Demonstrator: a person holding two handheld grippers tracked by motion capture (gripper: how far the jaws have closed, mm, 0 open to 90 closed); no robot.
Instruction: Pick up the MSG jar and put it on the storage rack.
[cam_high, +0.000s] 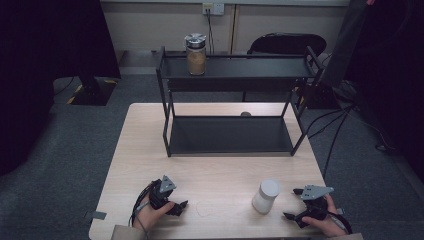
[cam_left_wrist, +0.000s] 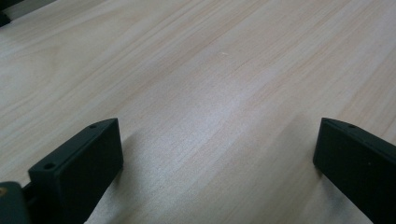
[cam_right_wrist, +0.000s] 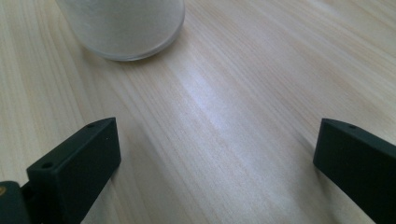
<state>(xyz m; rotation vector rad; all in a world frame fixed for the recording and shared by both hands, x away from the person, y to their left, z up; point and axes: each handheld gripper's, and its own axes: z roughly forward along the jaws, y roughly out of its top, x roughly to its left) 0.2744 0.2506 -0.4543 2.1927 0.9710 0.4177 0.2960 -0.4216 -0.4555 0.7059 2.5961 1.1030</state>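
A: How many jars are showing?
B: Two. One white jar (cam_high: 265, 196) is standing on the tabletop (cam_high: 215, 175) beside the right gripper (cam_high: 292, 217); one is sitting on the rack (cam_high: 235, 75).
A: And the fingers?
B: Both grippers, left (cam_high: 181, 206) too, are resting released, grasping nothing.

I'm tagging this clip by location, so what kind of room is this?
Probably a lab or office space set up for recording: a light wooden table on grey carpet, a black two-tier shelf rack staged on it, and a wall power outlet with cables trailing across the floor.
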